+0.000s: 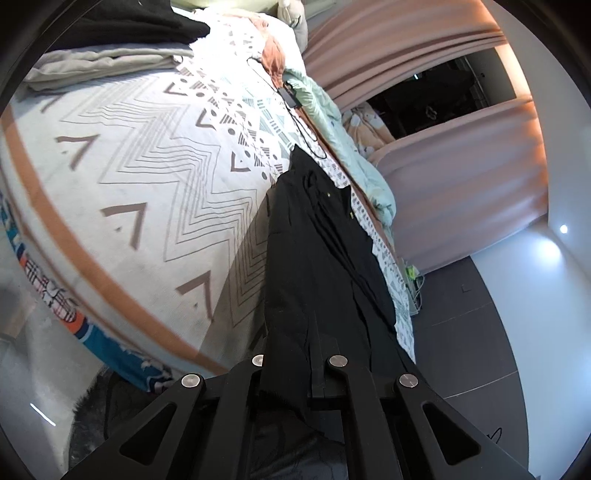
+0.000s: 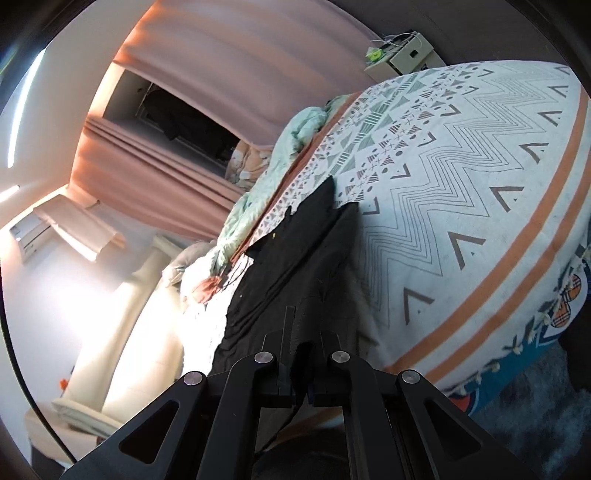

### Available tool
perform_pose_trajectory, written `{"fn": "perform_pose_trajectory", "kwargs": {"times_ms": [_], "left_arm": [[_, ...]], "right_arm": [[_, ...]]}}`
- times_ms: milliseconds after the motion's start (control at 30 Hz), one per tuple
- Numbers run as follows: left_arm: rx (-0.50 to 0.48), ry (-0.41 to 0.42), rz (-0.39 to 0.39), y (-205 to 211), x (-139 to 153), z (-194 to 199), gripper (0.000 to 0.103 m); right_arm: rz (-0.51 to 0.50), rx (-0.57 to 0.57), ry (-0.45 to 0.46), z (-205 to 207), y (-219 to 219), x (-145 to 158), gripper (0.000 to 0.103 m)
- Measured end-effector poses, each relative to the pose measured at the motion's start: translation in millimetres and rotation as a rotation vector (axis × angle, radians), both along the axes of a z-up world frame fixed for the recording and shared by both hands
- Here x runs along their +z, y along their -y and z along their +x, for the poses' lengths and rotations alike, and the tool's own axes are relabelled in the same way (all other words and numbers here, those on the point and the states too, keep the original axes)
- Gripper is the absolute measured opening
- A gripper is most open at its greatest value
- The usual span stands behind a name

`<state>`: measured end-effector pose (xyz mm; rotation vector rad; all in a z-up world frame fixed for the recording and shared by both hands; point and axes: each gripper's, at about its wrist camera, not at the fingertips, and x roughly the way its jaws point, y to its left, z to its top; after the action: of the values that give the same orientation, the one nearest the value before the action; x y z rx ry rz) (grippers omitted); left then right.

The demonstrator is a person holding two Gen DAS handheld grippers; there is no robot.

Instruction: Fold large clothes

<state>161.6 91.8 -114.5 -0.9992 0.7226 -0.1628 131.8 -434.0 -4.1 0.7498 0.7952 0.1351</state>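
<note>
A large black garment (image 1: 314,240) hangs stretched from my left gripper (image 1: 291,332) toward the patterned bed cover (image 1: 147,166), its far end resting on the bed. The left gripper is shut on the garment's near edge, and the cloth drapes over its fingers. In the right wrist view the same black garment (image 2: 295,258) runs from my right gripper (image 2: 304,325) out across the bed cover (image 2: 461,184). The right gripper is shut on a fold of that black cloth, pinched between its two fingers. Each gripper holds a different corner, lifted off the bed.
Folded black clothes (image 1: 122,22) and grey clothes (image 1: 99,64) lie at the bed's far corner. A mint quilt (image 1: 332,122) is bunched along the bed's far side, with a black cable and box (image 1: 290,96). Pink curtains (image 1: 424,55) hang behind. A small cabinet (image 2: 404,55) stands beyond the bed.
</note>
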Motion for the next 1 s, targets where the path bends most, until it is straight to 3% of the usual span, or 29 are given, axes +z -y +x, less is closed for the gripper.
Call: {"fn": "perform_pose_trajectory", "kwargs": {"times_ms": [300,700,1000], "left_arm": [[-0.002,0.05,-0.009,-8,28,-35,0.003],[0.002,0.157,-0.001,-21,89,-88,0.003],[0.027,0.17,0.003,-29,130,-102,0.003]], "right_arm": [[0.018,0.021,0.028,-40,-10,29,0.004],[0.025,0.035,0.098,-80,-28,89,0.004],[0.068,0.02,0.136,-73,-32,113,0.004]]}}
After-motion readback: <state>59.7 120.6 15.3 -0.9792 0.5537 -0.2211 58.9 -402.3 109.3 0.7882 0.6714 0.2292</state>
